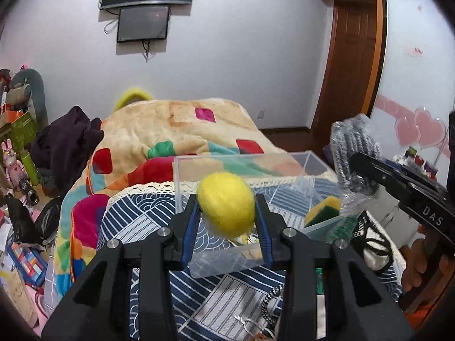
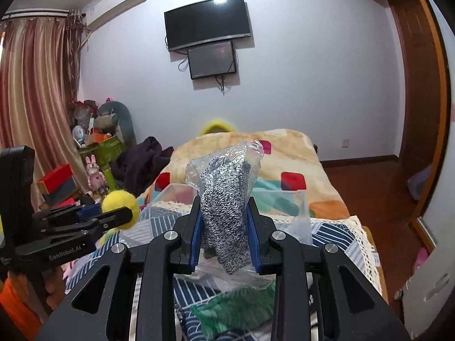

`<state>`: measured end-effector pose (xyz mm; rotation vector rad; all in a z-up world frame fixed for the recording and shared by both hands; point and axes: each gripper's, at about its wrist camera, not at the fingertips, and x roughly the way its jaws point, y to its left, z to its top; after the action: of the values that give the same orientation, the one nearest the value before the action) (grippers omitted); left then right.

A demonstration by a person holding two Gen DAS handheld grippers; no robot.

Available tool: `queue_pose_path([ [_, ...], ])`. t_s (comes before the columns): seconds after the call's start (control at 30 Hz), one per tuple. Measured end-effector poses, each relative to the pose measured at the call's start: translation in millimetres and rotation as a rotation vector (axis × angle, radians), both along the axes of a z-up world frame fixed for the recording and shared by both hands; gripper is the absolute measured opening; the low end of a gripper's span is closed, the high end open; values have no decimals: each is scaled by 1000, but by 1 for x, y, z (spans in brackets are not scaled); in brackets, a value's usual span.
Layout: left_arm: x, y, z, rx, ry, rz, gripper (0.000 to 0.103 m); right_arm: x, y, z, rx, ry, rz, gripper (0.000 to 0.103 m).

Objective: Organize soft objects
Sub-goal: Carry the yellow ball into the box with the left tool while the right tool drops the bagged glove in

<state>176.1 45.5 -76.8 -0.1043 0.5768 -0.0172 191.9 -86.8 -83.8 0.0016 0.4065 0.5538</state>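
My left gripper (image 1: 227, 210) is shut on a yellow felt ball (image 1: 226, 204) and holds it above the near wall of a clear plastic box (image 1: 241, 159). The ball also shows at the left of the right wrist view (image 2: 119, 203). My right gripper (image 2: 224, 227) is shut on a bag of black-and-white knitted fabric (image 2: 224, 199), held upright over the box (image 2: 301, 213). The bag shows at the right of the left wrist view (image 1: 352, 147). A yellow-green sponge (image 1: 322, 210) leans at the box's right side.
The box stands on a blue patterned cloth (image 1: 148, 218) over a table beside a bed with a colourful blanket (image 1: 176, 125). A green item in plastic (image 2: 236, 309) lies under my right gripper. Clutter and toys (image 1: 17, 153) fill the floor at left.
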Motion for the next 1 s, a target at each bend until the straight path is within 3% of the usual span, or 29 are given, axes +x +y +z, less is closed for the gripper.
queue_pose_path([
  [0.37, 39, -12, -36, 38, 118, 0, 37, 38, 19, -24, -113, 139, -33, 25],
  [0.57, 43, -14, -42, 44, 126, 15, 37, 45, 26, -34, -165, 191, -22, 25],
  [0.73, 44, -19, -42, 61, 137, 19, 44, 46, 28, -37, -177, 208, -2, 26],
  [0.83, 42, -17, -39, 47, 131, 16, 54, 42, 31, -35, -206, 193, -2, 26],
  [0.93, 35, -16, -32, 50, 109, 13, 56, 38, 29, -31, -197, 187, 17, 31],
  [1.0, 30, -15, -26, 40, 95, 9, 59, 36, 26, -26, -178, 179, 19, 47],
])
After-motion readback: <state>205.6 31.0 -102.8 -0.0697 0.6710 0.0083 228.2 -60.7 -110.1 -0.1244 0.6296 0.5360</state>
